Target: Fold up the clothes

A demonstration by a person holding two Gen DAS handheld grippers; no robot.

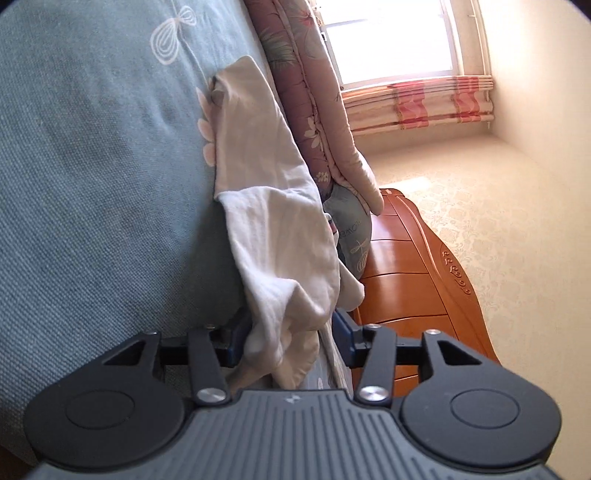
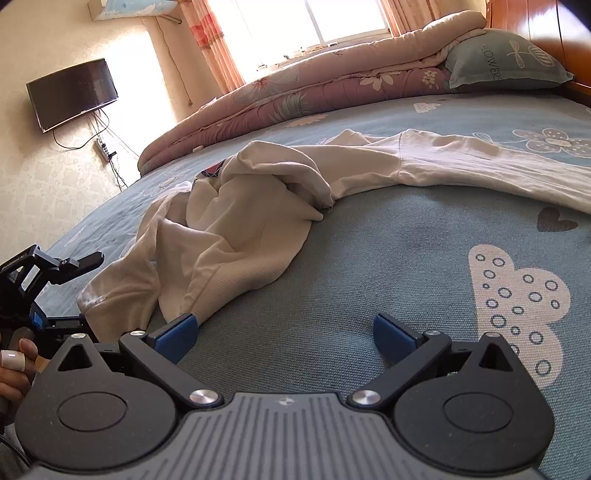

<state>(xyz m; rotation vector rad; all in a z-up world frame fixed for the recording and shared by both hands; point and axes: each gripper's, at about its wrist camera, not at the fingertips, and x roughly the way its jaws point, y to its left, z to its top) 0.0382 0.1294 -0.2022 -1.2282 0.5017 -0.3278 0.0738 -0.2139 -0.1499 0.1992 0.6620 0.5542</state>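
A white long-sleeved garment (image 2: pixel 258 206) lies crumpled on the blue flowered bedsheet (image 2: pixel 406 240), one sleeve stretched out to the right. In the left wrist view the garment (image 1: pixel 273 229) runs away from the camera, and a bunched end of it sits between the fingers of my left gripper (image 1: pixel 291 332), which is closed on the cloth. My right gripper (image 2: pixel 284 332) is open and empty just above the sheet, its left fingertip (image 2: pixel 177 332) close to the garment's near edge. The left gripper also shows in the right wrist view (image 2: pixel 48 295), at the garment's left end.
A pink flowered quilt (image 2: pixel 295 85) and a blue pillow (image 2: pixel 509 59) lie along the far side of the bed. A wooden headboard (image 1: pixel 413 273) stands at its end. A wall television (image 2: pixel 72 92) and a window (image 2: pixel 314 22) are beyond.
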